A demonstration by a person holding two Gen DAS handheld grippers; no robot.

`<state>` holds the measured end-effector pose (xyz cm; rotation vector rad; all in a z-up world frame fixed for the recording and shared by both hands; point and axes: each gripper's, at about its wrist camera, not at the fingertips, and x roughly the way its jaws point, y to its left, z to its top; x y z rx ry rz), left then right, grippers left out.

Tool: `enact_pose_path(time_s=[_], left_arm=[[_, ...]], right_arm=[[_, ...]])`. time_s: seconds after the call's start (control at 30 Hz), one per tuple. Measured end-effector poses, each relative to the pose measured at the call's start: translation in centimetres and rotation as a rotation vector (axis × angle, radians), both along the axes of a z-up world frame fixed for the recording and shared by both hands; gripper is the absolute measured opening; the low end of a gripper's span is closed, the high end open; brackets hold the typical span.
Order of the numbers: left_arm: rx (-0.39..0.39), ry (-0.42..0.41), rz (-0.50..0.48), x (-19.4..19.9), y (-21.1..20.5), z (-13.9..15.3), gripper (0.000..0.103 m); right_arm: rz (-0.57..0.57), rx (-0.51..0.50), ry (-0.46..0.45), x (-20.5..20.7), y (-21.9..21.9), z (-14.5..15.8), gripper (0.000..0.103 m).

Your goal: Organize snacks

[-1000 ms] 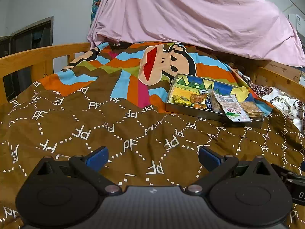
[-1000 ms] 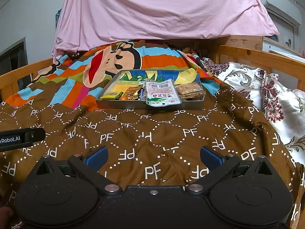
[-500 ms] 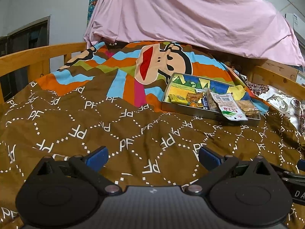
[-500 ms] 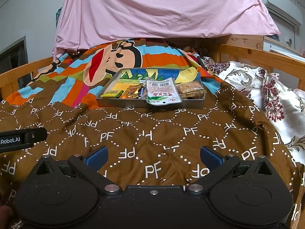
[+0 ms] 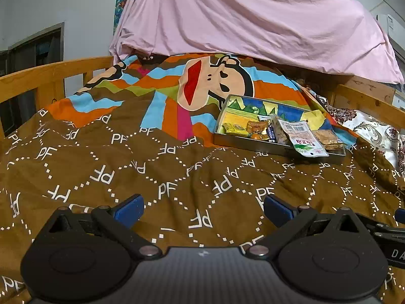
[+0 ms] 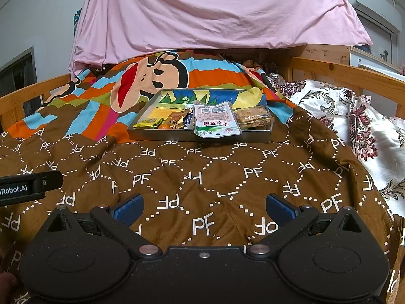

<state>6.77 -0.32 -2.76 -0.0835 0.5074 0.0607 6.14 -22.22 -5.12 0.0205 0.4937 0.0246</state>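
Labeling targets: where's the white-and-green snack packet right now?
In the right wrist view, the white-and-green snack packet lies centre frame in the metal tray, overhanging its near rim, between the orange wrapper and the brown snack bag.

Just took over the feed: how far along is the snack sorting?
Done: the snacks already lie in the metal tray. The white-and-green packet overhangs its front rim. In hand: nothing; left gripper and right gripper are open above the brown quilt, short of the tray. Left: reach in and arrange the packets.
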Motion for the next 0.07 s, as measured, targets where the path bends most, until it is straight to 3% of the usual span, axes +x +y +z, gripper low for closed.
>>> enact_pose_path(time_s=[0.07], left_arm=[[0.000, 0.003, 0.000, 0.03, -0.01, -0.02, 0.103]], right_arm=[[0.000, 0.000, 0.000, 0.03, 0.02, 0.01, 0.102]])
